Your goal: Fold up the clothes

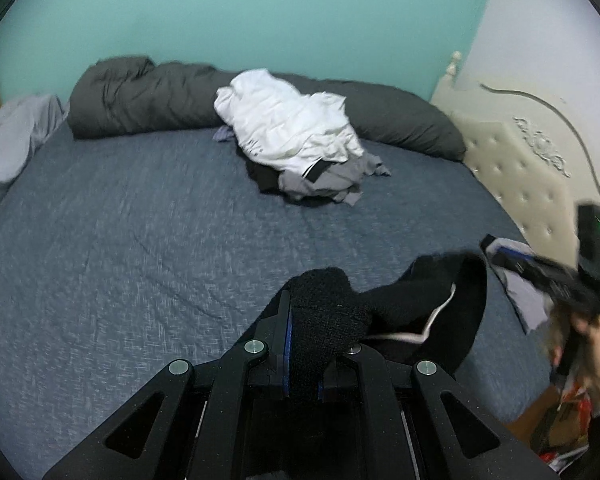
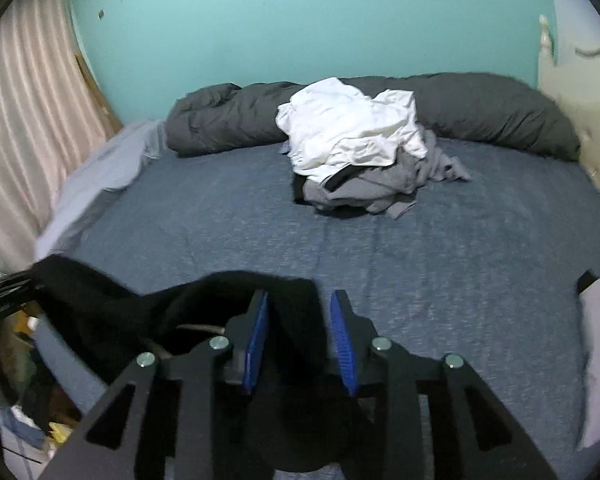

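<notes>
Laying the black garment (image 1: 416,300) flat on the bed (image 1: 140,216) well short of the clothes pile (image 1: 300,148), left gripper (image 1: 304,340) fingers pinching one edge, right gripper (image 2: 300,332) fingers parted around the other, not pressing.

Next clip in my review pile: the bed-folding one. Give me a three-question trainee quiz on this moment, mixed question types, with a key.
1. True or false: the left gripper is clamped on the black garment.
2. Multiple choice: the pads of the right gripper are (A) pressed together on cloth, (B) apart with black cloth between them, (C) apart with nothing near them.
3. Fill in: on top of the unfolded clothes pile lies a ____ garment.

Key
1. True: black cloth is pinched between its pads.
2. B.
3. White; grey and black pieces lie under it, in front of the rolled dark grey duvet on the blue bed sheet.
</notes>
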Tool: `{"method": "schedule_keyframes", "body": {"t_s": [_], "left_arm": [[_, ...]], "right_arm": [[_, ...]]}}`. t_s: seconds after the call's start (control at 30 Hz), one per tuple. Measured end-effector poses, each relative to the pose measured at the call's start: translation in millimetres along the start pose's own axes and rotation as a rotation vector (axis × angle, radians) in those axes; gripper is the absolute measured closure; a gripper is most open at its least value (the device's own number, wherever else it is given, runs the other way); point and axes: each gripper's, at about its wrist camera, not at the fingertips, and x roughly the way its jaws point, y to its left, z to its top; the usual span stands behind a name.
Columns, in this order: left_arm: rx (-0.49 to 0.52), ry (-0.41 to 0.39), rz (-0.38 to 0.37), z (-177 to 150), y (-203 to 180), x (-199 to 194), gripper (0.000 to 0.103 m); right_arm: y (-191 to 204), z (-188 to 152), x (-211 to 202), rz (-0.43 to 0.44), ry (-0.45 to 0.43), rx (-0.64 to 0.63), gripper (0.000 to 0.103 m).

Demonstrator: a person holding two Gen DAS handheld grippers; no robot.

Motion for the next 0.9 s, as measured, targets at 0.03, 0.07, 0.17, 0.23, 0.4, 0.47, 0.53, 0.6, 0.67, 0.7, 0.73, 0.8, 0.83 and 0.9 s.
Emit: {"method": "schedule_keyframes", "body": {"t_s": [0.03, 0.07, 0.17, 0.23, 0.4, 0.47, 0.53, 0.6, 0.67, 0.7, 0.73, 0.8, 0.83, 0.9], "left_arm": [[-0.012, 0.013, 0.004, 2, 5, 9, 0.095], [-0.019, 0.024, 0.005, 3, 8, 18, 0.095], [-0.029, 0.050, 0.010, 4, 15, 38, 0.095], [-0.032, 0.064, 0.017, 4, 19, 49, 0.095], [-0.049, 0.082, 0.012, 2, 28, 62, 0.095], [-0.051, 0.087, 0.012, 0, 31, 65, 0.095], [-0.056, 0.090, 0.011, 0, 35, 68, 0.095], [-0.058, 0.091, 0.006, -1, 38, 70, 0.095], [-0.054, 0.094, 0.002, -2, 38, 72, 0.095], [-0.051, 0.096, 0.000, -3, 38, 73, 0.095], [-0.048, 0.097, -0.001, -3, 37, 74, 0.095], [-0.039, 0.100, -0.001, -2, 37, 75, 0.095], [-0.035, 0.100, 0.001, -2, 37, 76, 0.095], [-0.028, 0.102, 0.002, -2, 38, 77, 0.095]], "right_arm": [[-1, -4, 1, 0.008, -0.003, -0.002, 0.067], [-2, -8, 2, 0.016, -0.006, -0.003, 0.067], [0, -30, 7, 0.038, -0.006, -0.021, 0.065], [2, -47, 13, 0.053, 0.000, -0.026, 0.065], [16, -88, 53, 0.092, 0.128, -0.100, 0.065], [21, -103, 74, 0.088, 0.194, -0.139, 0.065], [23, -117, 94, 0.076, 0.254, -0.163, 0.065], [26, -131, 114, 0.065, 0.314, -0.186, 0.064], [23, -140, 131, 0.031, 0.348, -0.183, 0.056], [21, -142, 138, 0.025, 0.355, -0.169, 0.050], [20, -144, 144, 0.018, 0.361, -0.154, 0.050], [18, -146, 156, 0.000, 0.369, -0.134, 0.050], [18, -147, 161, -0.011, 0.377, -0.139, 0.052], [18, -150, 168, -0.041, 0.386, -0.157, 0.070]]}}
